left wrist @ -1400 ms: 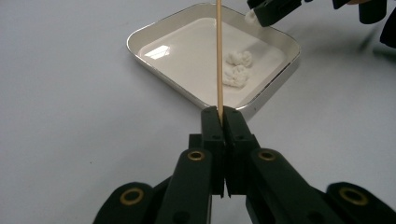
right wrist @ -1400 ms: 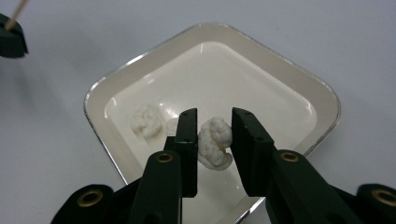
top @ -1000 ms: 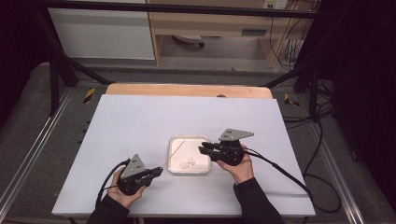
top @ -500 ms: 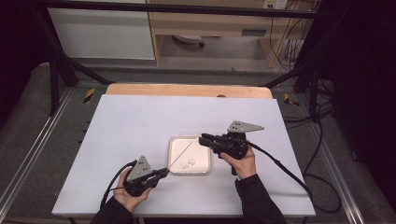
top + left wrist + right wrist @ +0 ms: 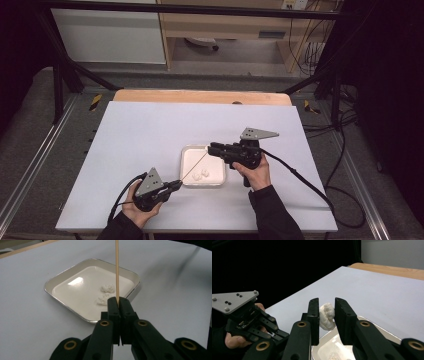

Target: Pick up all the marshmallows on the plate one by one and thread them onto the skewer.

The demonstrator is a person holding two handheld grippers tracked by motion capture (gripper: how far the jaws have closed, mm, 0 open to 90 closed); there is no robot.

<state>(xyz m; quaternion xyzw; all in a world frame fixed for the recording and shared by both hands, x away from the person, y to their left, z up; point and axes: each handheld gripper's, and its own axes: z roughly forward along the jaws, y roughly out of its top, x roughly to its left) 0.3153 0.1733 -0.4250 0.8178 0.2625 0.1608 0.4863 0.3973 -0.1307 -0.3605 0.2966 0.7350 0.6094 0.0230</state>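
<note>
My left gripper (image 5: 176, 185) (image 5: 117, 298) is shut on a thin wooden skewer (image 5: 194, 167) (image 5: 116, 270) near the table's front edge. The skewer slants up over a white square tray (image 5: 186, 155) (image 5: 62, 282) toward my right gripper (image 5: 212, 148) (image 5: 326, 302). That gripper is shut on a lumpy white piece (image 5: 327, 316) above the tray's far right corner. Whether the skewer's tip touches that piece I cannot tell. Two more white pieces (image 5: 200, 175) (image 5: 106, 288) lie in the tray. The right gripper view also has the left gripper (image 5: 249, 317) lower left.
The white table top (image 5: 150, 130) lies open around the tray, with a wooden strip (image 5: 200, 96) along its far edge. Cables trail from both grippers toward the front. Metal rails (image 5: 40, 155) and dark floor flank the table.
The right gripper has shifted a little left and toward the far side over the tray. The left gripper has edged slightly right. Both grips are unchanged.
</note>
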